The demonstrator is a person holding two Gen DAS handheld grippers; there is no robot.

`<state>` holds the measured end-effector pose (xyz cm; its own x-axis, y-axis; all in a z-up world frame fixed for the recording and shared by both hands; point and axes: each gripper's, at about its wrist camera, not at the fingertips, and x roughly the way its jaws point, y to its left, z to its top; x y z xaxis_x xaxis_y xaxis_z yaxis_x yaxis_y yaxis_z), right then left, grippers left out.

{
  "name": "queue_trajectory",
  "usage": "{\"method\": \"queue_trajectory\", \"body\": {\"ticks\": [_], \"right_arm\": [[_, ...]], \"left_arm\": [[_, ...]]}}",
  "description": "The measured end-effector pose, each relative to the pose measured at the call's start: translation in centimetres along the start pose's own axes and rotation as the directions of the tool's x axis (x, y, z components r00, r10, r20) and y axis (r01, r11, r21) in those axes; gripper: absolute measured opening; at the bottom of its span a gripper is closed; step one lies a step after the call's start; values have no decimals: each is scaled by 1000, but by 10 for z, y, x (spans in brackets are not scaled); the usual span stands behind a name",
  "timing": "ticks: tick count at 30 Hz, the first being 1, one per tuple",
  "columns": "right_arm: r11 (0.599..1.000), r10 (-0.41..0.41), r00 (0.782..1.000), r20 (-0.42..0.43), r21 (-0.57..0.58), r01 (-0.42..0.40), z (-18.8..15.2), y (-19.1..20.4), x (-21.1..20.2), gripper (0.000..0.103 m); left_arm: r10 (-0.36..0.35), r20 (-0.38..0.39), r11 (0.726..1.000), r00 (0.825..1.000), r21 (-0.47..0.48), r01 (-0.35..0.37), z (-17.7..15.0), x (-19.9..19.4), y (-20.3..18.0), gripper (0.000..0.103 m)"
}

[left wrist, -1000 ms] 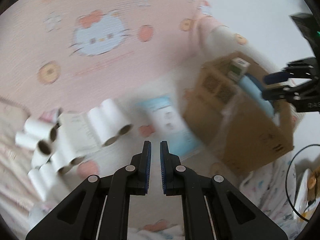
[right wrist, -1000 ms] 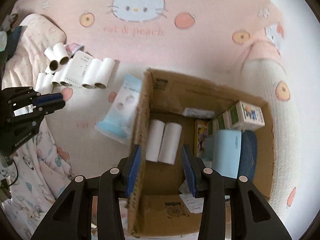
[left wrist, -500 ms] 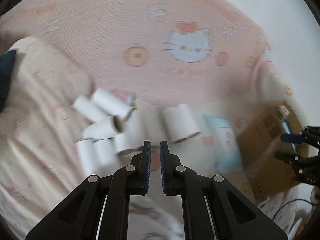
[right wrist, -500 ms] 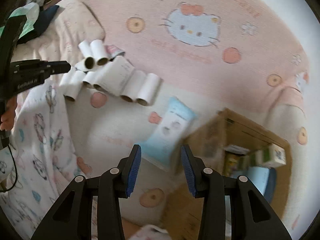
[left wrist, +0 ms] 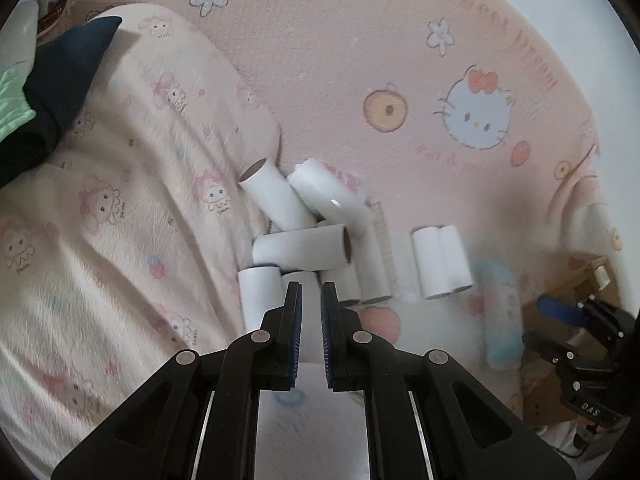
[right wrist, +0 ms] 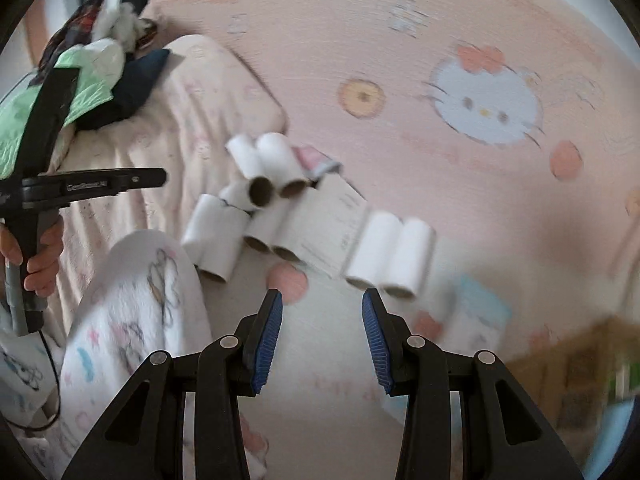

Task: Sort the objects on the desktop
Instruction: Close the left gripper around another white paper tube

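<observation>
- Pink bedding (left wrist: 340, 60) carries a loose heap of paper rolls (left wrist: 304, 250).
- Left hand-held gripper (left wrist: 311, 300) is nearly closed, empty; right hand-held gripper (right wrist: 322, 312) is partly open, empty.
- Nudged rolls could scatter.

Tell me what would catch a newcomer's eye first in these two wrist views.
The heap of white paper rolls in mid-frame on the pink cartoon-cat blanket, some stacked crosswise, with a pair of rolls lying side by side to its right. The left gripper hangs nearly closed and empty just above the heap, while the right gripper stands open and empty before the pair.
</observation>
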<state>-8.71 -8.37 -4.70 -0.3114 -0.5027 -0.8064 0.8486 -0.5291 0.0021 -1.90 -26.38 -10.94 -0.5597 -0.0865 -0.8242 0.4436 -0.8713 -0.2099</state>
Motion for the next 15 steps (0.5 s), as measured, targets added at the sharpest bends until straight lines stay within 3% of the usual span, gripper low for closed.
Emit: {"method": "queue_trajectory", "body": {"ticks": [6, 11, 15], "right_arm": [[996, 6, 1000, 11, -93, -5, 19, 23, 23, 38], [987, 160, 987, 0, -21, -160, 39, 28, 44, 38], [967, 253, 966, -42, 4, -254, 55, 42, 68, 38]], "left_arm": [[-4, -97, 999, 995, -36, 0, 5, 27, 19, 22], [-52, -149, 994, 988, -108, 36, 5, 45, 39, 29], [-126, -199, 973, 972, -217, 82, 7, 65, 60, 35]]}}
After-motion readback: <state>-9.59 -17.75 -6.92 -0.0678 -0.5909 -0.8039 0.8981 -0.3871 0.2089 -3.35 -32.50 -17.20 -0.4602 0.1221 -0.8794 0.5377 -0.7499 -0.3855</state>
